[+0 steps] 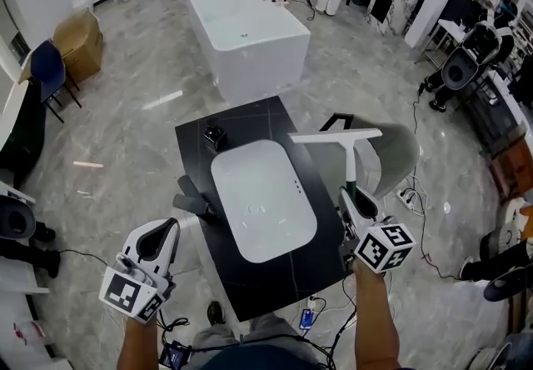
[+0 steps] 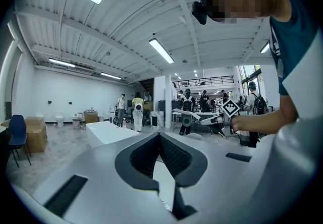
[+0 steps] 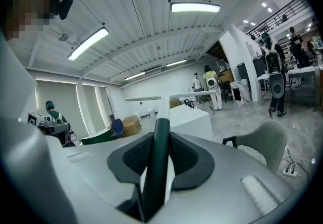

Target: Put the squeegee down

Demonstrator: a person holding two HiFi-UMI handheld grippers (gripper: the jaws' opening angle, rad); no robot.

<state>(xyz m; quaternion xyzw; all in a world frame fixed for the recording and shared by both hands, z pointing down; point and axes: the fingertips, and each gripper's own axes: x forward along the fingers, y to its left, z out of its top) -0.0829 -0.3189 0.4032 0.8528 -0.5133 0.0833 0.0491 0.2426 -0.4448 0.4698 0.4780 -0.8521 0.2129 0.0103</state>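
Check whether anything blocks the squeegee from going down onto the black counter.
Nothing visible does. The right gripper holds the squeegee by the counter, at its right edge; the strip beside the white basin is bare, and the dark object sits at the far corner.

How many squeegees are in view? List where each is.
1. The squeegee is gripped by its dark handle in the jaws of the right gripper, blade up near the black countertop's right edge. None else shows.
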